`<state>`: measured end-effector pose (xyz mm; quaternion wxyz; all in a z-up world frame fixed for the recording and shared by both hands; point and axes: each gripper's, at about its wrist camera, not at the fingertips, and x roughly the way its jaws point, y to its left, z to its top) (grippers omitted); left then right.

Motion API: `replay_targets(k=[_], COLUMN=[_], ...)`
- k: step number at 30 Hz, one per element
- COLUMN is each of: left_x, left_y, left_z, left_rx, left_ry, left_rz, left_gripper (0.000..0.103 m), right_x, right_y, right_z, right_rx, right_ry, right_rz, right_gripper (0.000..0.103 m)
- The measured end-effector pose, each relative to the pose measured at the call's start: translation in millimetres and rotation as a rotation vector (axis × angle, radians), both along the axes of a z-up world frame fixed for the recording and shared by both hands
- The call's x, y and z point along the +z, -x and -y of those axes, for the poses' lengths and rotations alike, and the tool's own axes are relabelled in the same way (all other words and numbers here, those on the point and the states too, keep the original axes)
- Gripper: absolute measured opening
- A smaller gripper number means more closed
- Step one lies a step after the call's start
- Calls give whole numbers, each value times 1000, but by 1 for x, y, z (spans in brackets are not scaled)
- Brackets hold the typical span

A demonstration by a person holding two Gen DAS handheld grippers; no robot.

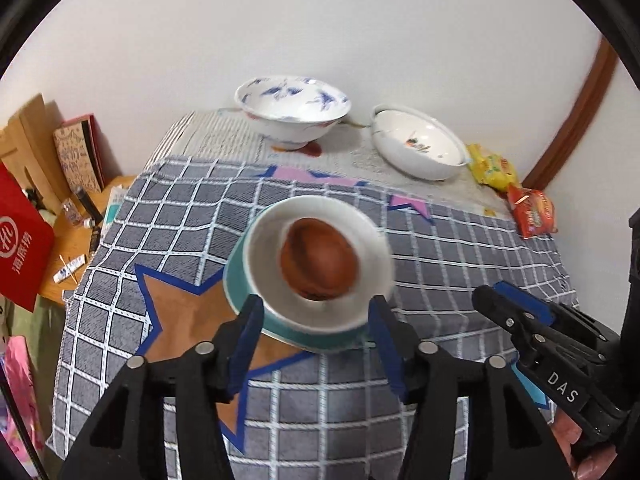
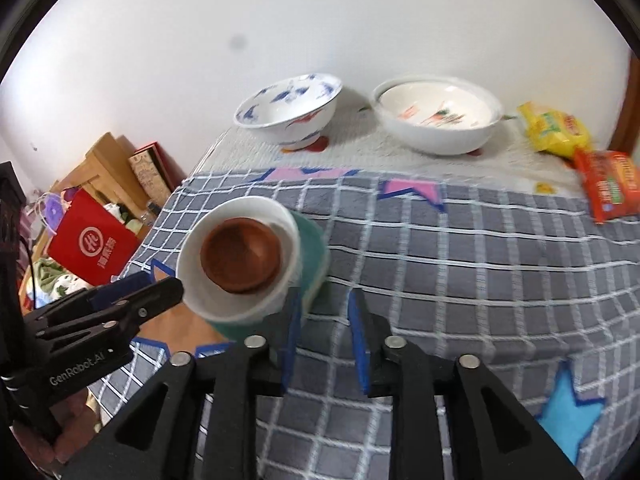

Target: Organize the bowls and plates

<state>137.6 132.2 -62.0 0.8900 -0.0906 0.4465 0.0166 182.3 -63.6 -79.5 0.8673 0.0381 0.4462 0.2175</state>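
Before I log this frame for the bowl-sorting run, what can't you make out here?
- Stacked bowls: blurred in both views; the left gripper flanks them, contact unclear.
- Brown dish: its contents and how it sits in the white bowl are smeared.
- Right gripper: open, but its left finger's contact with the teal bowl is unclear.
- Snack packets: print blurred.
- Table: near edge cut off.

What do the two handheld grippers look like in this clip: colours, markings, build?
Both are matte black plastic with silver pivot bolts and blue finger pads. The left gripper carries white "GenRobot.AI" lettering, read in the right wrist view; the right gripper carries "DAS", read in the left wrist view. Bare fingers hold each; no sleeves show.
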Motion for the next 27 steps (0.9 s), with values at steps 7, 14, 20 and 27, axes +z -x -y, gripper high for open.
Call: replay_targets(k=[7,14,20,27], left_x=[26,45,52,57], left_y=[29,62,88,111], left_z=[41,79,102,119], left_rx=[-50,-66,-78,-80], left_ry=[2,-45,-54,-84], left_rz=[62,132,158,182], left_gripper=[65,79,86,90], right_x=[25,39,44,49], right_y=[40,82,115,141], right_z=[59,115,147,163], right_rx=[-111,-192,-251,-299], right_ry=[81,78,57,79], right_rz=[80,92,113,145], right_gripper=[48,52,74,87])
